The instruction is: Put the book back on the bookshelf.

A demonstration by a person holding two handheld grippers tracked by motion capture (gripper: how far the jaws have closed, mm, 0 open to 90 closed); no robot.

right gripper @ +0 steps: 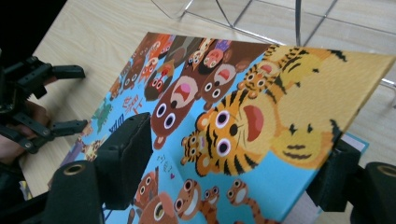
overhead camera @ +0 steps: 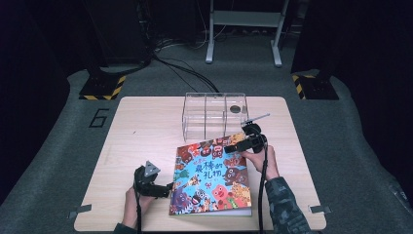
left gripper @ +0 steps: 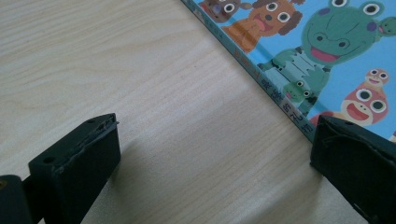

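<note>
Currently the picture book [overhead camera: 212, 178] lies on the desk [overhead camera: 146, 126] before the clear organizer [overhead camera: 214, 116]. Right claw [overhead camera: 233, 147] pinches the far cover corner, lifted. Left claw [overhead camera: 168, 187], wide open and empty, sits at the spine. Judgement: lift slowly, brace the spine.

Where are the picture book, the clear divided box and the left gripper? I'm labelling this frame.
picture book [overhead camera: 210, 178]: high view, cover's middle.
clear divided box [overhead camera: 195, 127]: high view, front wall.
left gripper [overhead camera: 170, 185]: high view, between fingertips.
</note>
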